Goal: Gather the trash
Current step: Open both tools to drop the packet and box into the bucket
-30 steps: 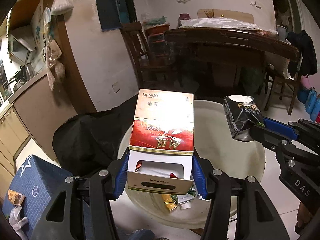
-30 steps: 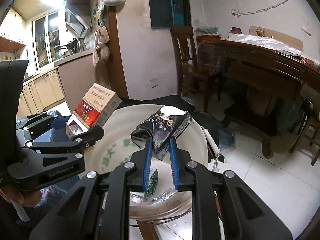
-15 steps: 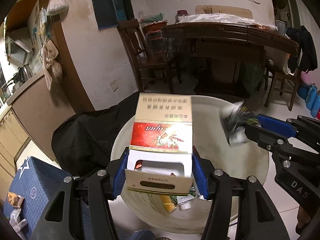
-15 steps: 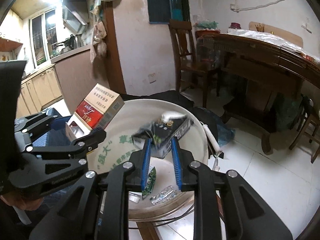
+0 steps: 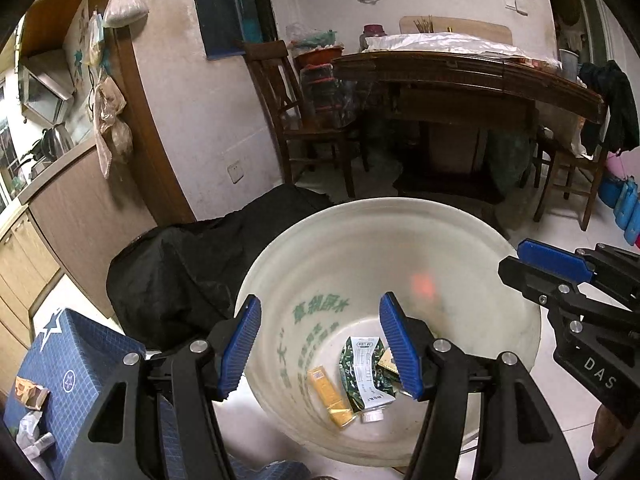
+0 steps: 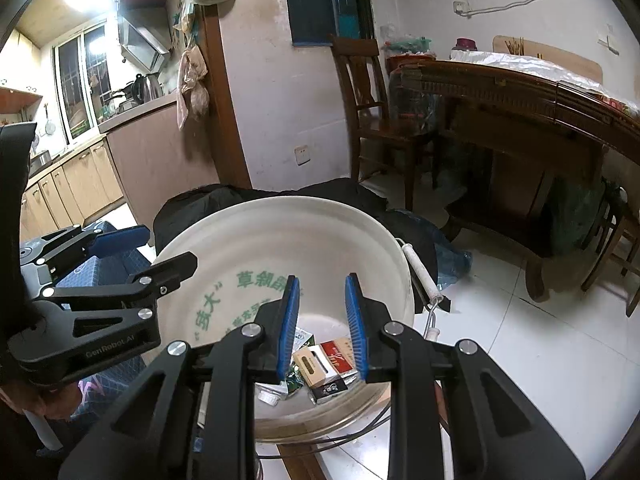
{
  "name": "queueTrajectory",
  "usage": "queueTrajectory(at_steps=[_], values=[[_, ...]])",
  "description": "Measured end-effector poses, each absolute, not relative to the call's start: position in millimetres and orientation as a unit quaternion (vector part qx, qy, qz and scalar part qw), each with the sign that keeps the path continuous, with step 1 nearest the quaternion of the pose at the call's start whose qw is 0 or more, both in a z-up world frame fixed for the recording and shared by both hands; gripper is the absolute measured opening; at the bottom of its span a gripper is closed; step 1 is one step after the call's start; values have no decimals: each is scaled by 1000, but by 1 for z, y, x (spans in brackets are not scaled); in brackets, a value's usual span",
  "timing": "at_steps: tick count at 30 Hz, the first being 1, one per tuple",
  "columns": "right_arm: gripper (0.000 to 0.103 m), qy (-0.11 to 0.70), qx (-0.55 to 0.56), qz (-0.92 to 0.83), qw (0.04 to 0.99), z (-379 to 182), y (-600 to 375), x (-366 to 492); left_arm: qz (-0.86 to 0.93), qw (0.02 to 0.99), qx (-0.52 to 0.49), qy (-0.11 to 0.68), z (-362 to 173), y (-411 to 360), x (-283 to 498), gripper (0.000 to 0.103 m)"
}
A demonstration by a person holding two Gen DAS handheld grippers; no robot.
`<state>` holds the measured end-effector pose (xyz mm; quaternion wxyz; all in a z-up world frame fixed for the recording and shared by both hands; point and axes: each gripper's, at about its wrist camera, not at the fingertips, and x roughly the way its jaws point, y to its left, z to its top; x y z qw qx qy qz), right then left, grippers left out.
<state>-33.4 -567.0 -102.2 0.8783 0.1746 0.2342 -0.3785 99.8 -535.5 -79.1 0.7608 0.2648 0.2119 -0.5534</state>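
- Large cream bucket (image 5: 516, 276) with green lettering, serving as the trash bin; landmark for all below.
- Left claw (image 5: 320, 344) above the bucket's mouth, jaws spread wide, gripping nothing, apparently placed to drop trash inside.
- Right claw (image 6: 322, 320) likewise over the bucket, jaws apart and empty.
- At the bucket's bottom: red-and-white cigarette box (image 6: 326, 360), dark packet (image 6: 330, 390), green wrapper (image 5: 362, 372), yellow packet (image 5: 330, 396).
- Beyond the bucket, black bag (image 5: 180, 272) on the floor.
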Motion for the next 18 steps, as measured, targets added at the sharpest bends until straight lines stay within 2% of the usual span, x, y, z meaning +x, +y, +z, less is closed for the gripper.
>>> queueTrajectory(at_steps=[18], values=[[23,238,163,-342,894,-98,-551,-6,-518,790,238,224,-67,-498,125,63]])
